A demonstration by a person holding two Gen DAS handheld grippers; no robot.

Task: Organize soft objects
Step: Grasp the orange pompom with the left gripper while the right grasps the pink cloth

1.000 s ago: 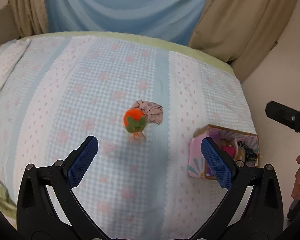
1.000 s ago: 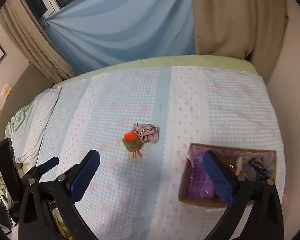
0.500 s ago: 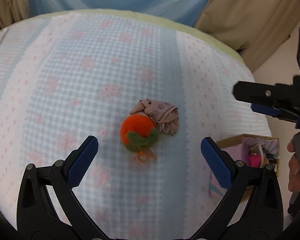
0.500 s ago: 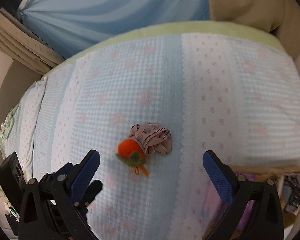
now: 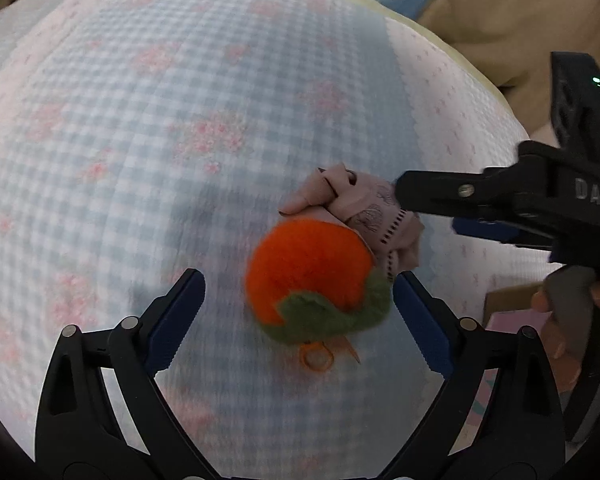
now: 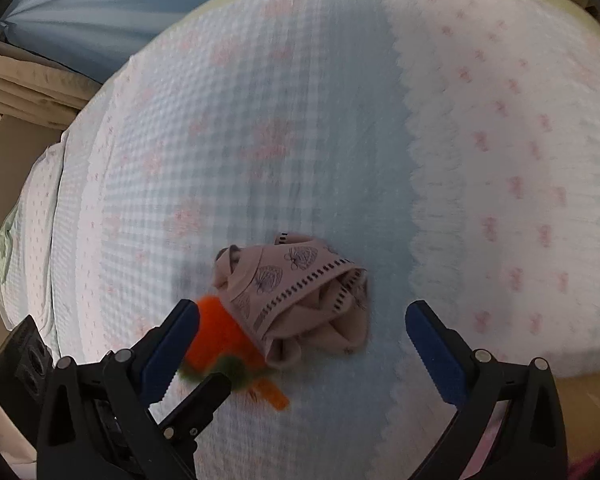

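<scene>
Left gripper [image 5: 298, 308] spread wide, nothing held, set low over bed [image 5: 148, 128]. Right gripper [image 6: 302, 334] likewise spread wide and empty.

Orange plush ball [image 5: 308, 268] with green felt collar lying on checked bedspread, between the left gripper's blue pads: right pad touching or nearly touching the green edge, left pad well clear of it. Small orange ring and tab poking out toward the camera beneath the ball. Ball off-centre in the opening, toward the right pad.

Pink cloth [image 6: 300, 296], crumpled, printed and with dotted trim, resting against the far side of the ball, partly draped over it. From the right wrist view, cloth sits between that gripper's pads, nearer the left one; ball [image 6: 216, 340] tucked right by the left pad. From the left wrist view, upper finger of right gripper [image 5: 456, 204] reaching over the cloth's right end.

Likely reason for the split: one gripper per item, so both can be lifted apart without dragging each other.

Corner of cardboard box [image 5: 504, 300] at right edge, just beside the hand [image 5: 560, 332] on the right gripper's handle; probable destination, though contents hidden. Motion blur on both views.
</scene>
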